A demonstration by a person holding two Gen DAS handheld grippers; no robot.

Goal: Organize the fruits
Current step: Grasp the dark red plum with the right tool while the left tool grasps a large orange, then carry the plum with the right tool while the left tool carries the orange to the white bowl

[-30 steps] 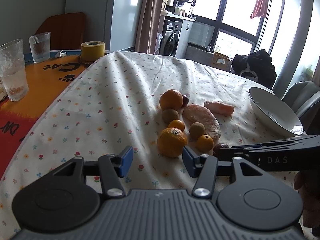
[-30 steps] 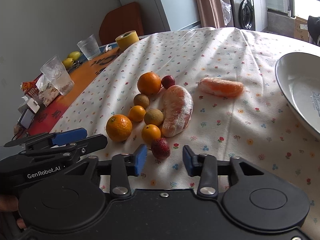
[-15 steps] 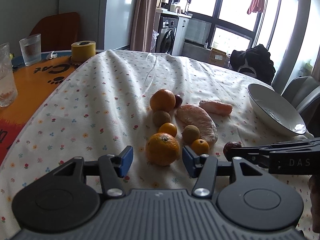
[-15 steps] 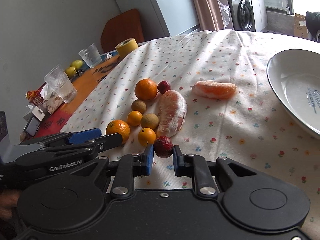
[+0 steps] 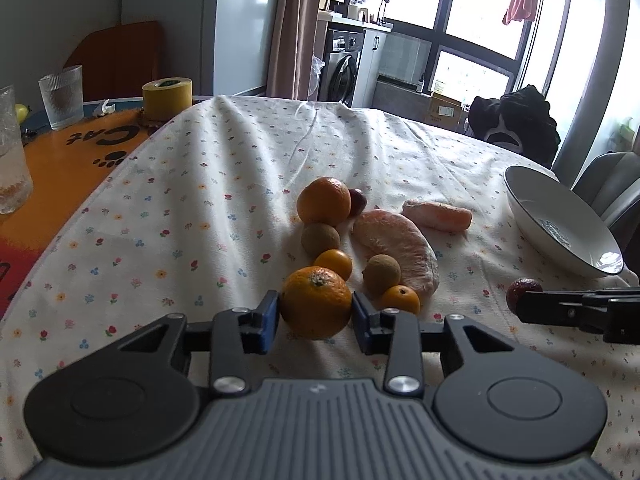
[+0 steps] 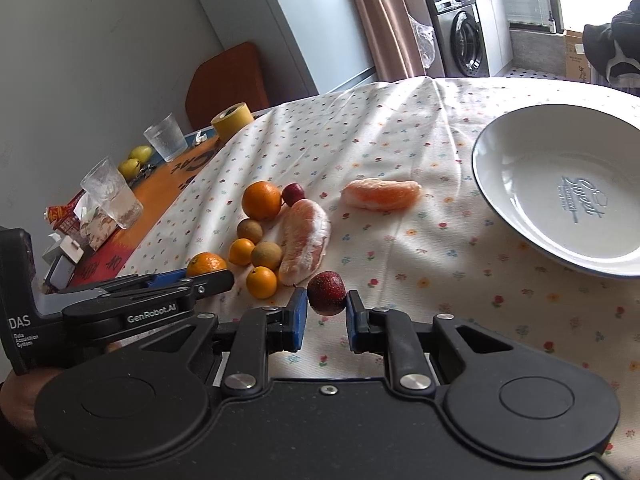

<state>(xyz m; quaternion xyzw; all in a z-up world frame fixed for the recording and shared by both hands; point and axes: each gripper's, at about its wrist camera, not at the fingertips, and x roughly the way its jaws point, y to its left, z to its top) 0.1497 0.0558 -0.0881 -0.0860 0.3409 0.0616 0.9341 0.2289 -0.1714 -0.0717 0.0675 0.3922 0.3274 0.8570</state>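
My left gripper is shut on a large orange at the near end of the fruit cluster on the flowered tablecloth. My right gripper is shut on a small dark red fruit, just right of the cluster. Another orange, a big peeled citrus segment, a smaller segment, two small oranges and two brown round fruits lie together behind. A white bowl stands on the right with no fruit in it. Each gripper shows in the other's view: the right gripper, the left gripper.
On the bare orange part of the table at the left stand two glasses, a yellow tape roll and small clutter with yellow fruits. A brown chair stands behind, a grey chair and a black bag at the far right.
My right gripper closed on the dark red fruit. My left gripper moved up to the near orange and closed on it in the last half second.
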